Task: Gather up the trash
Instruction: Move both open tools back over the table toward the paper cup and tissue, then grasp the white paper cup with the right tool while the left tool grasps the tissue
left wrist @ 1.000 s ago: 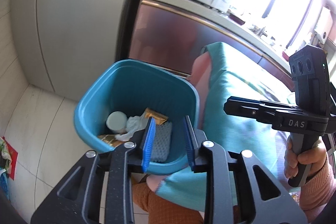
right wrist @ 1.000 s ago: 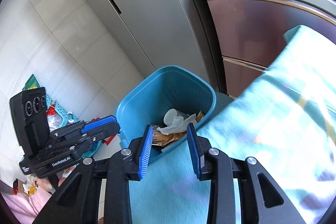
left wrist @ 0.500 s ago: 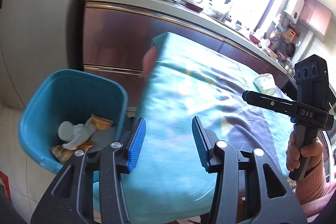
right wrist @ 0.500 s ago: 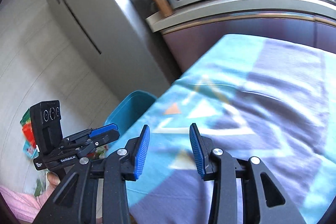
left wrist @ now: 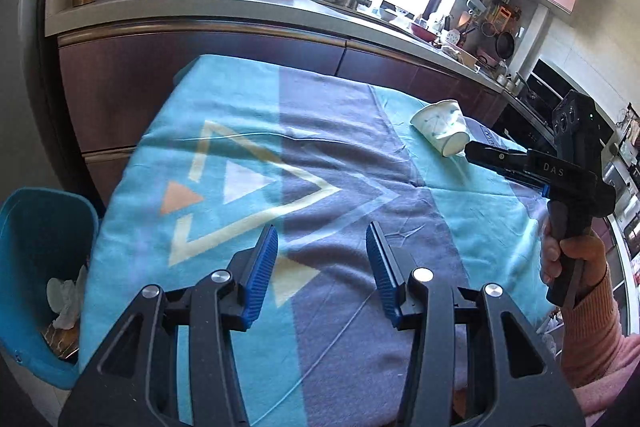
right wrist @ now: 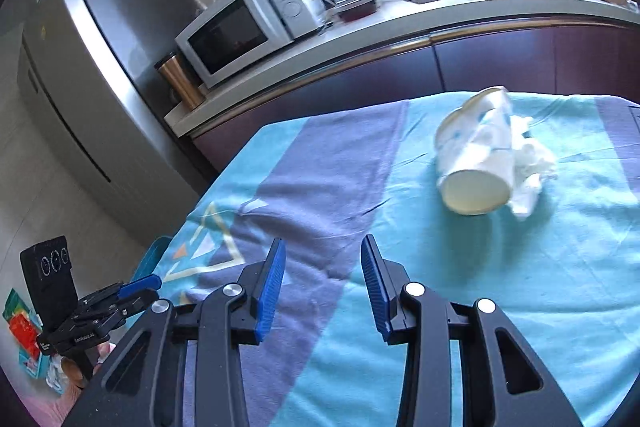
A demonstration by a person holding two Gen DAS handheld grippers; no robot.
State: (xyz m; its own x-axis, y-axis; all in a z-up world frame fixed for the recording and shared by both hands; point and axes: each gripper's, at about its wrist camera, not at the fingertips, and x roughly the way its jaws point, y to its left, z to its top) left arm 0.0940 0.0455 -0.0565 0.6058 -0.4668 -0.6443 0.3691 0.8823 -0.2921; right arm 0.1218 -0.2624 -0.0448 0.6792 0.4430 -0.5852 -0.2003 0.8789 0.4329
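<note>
My left gripper (left wrist: 322,267) and my right gripper (right wrist: 322,285) hang over the near part of the patterned blanket (left wrist: 328,163), each with its blue pads spread apart and nothing between them. Farther across the blanket, toward the counter (right wrist: 460,15), a paper cup (right wrist: 476,167) lies on its side, its base turned toward my right gripper; a crumpled tissue (right wrist: 532,167) touches its far flank. Off the blanket's left edge stands the blue bin (left wrist: 40,227), already holding scraps. I judge the cup light and easily crushed, best pinched gently across its wall near the stiffer rim; the tissue is soft and limp, and any bunched fold would serve.
</note>
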